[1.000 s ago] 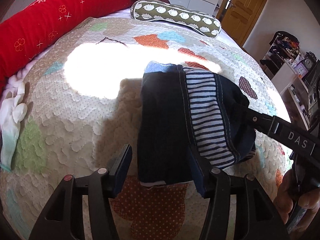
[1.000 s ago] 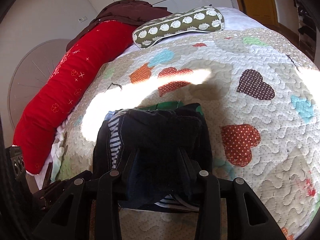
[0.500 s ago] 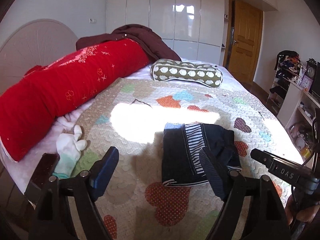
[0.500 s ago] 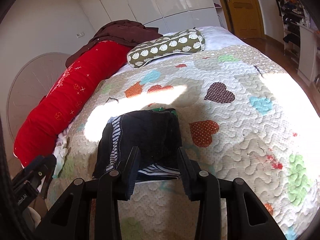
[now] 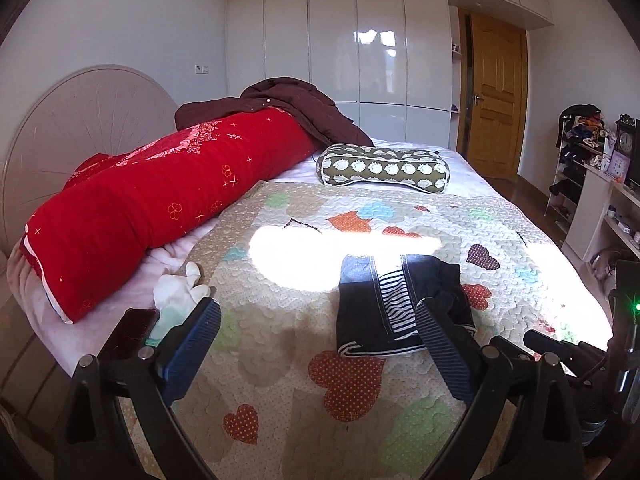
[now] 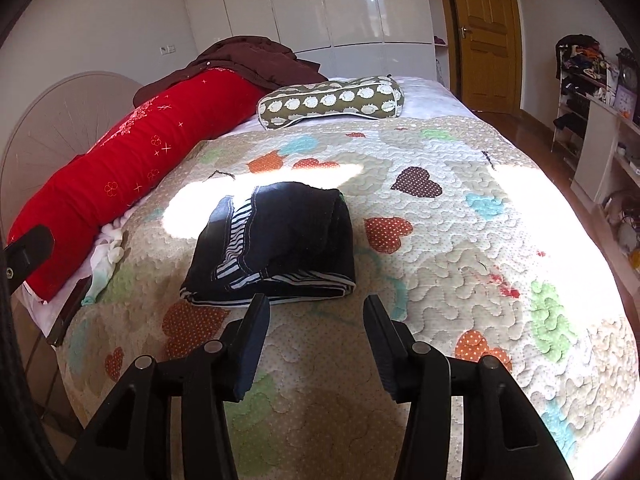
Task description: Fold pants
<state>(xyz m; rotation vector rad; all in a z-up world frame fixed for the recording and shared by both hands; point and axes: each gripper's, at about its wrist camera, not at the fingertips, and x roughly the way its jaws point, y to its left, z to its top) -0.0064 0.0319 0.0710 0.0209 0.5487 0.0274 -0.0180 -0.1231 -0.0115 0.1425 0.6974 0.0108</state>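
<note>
**Folded pants on quilt, both grippers free**

Pants [image 6: 276, 240] lie folded into a compact, roughly rectangular bundle near the middle of the quilt [image 6: 460, 240]. Dark navy denim outside, pale contrast stitching, striped white-and-navy knit lining showing along one seam and at the near bottom edge. Far corner of the bundle catches a bright sun patch; the rest is in shade. In the left wrist view the pants [image 5: 376, 316] sit just beyond the right finger.

Left gripper [image 5: 320, 344]: jaws spread wide, nothing between them, hovering over the quilt short of the pants. Ribbed dark pads, black plastic arms with round rivets.

Right gripper [image 6: 316, 340]: jaws parted, holding nothing, tips just short of the bundle's near edge, not touching the fabric.

Quilt is beige, stitched in wavy puffed lines, with dotted heart and blob appliqués in red, orange, brown, green, blue. Long red bolster [image 5: 160, 208], cylindrical, ribbed weave with small embroidered flowers and stars, along the left side of the bed. Dark maroon garment [image 5: 288, 108] crumpled at its far end. Olive roll pillow [image 5: 384, 168] with white round motifs at the far end. White glove [image 5: 178, 292] limp near the bolster. Glossy white wardrobe [image 5: 360, 48], wooden door [image 5: 496, 96].
</note>
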